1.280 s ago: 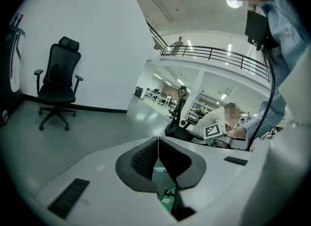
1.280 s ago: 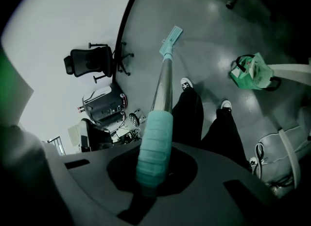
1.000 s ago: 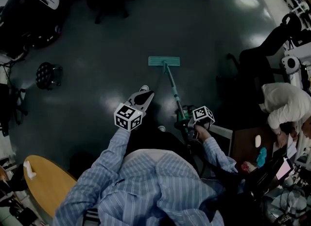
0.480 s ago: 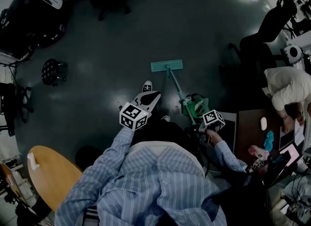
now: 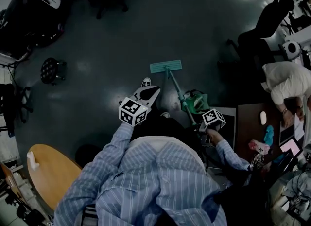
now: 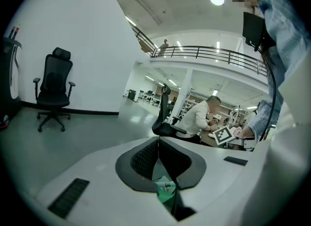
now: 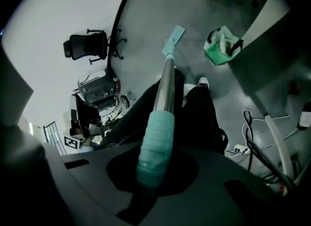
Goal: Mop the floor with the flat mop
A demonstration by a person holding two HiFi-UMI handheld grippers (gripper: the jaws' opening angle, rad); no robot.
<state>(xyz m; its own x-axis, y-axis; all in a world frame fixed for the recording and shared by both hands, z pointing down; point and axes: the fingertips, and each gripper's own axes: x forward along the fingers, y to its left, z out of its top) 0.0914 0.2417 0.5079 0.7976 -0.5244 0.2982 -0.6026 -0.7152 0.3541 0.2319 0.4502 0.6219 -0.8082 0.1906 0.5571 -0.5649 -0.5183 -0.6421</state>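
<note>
Firmly, the right claw [image 7: 153,171] grips the teal ribbed handle of the flat mop with a silver metal pole [image 7: 166,86]. The mop's teal rectangular head [image 5: 166,66] lies flat on the dark grey glossy floor [image 5: 121,35], ahead of the person's black-and-white shoe [image 5: 146,81]. A green open bag [image 5: 195,101] sits on the floor just beside the pole, on its right. The left claw [image 6: 158,142] hangs apart from the mop, its tips pressed together with nothing between them.
</note>
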